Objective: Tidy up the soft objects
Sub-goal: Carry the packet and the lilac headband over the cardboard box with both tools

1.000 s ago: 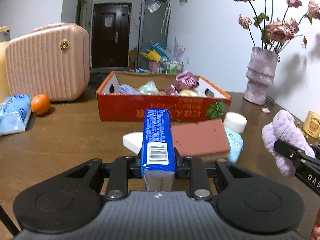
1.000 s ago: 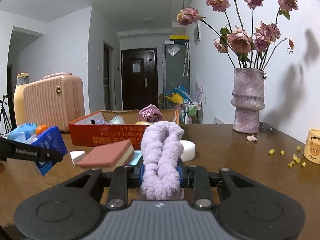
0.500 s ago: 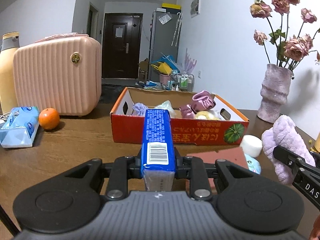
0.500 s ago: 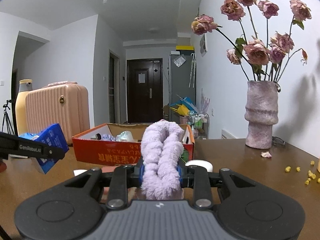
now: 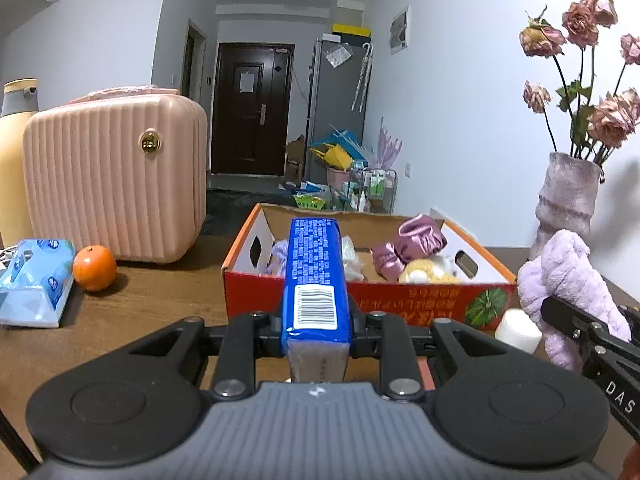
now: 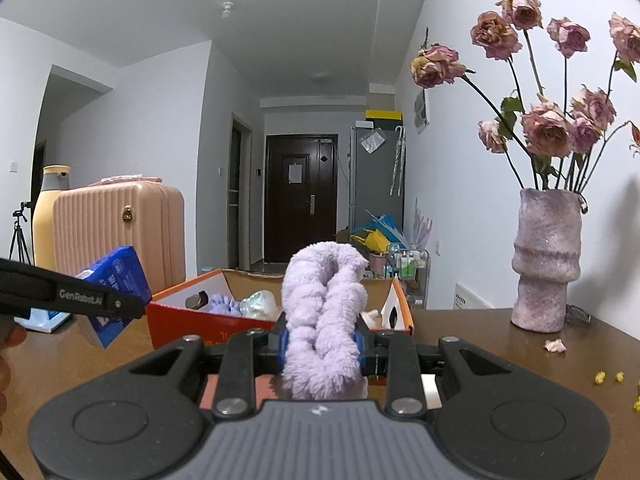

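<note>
- The left gripper held a blue tissue pack tight in its jaws at centre frame, before the red cardboard box.
- The right gripper clamped a fluffy lilac towel at lower centre, near the box's right end.
- An orange sat at left on the brown surface.

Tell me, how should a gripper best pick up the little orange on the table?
Probably around the middle of the orange, coming down from above. It is round and sits alone on the table, apart from the tissue pack and the pink case, so both fingers have room either side.
</note>
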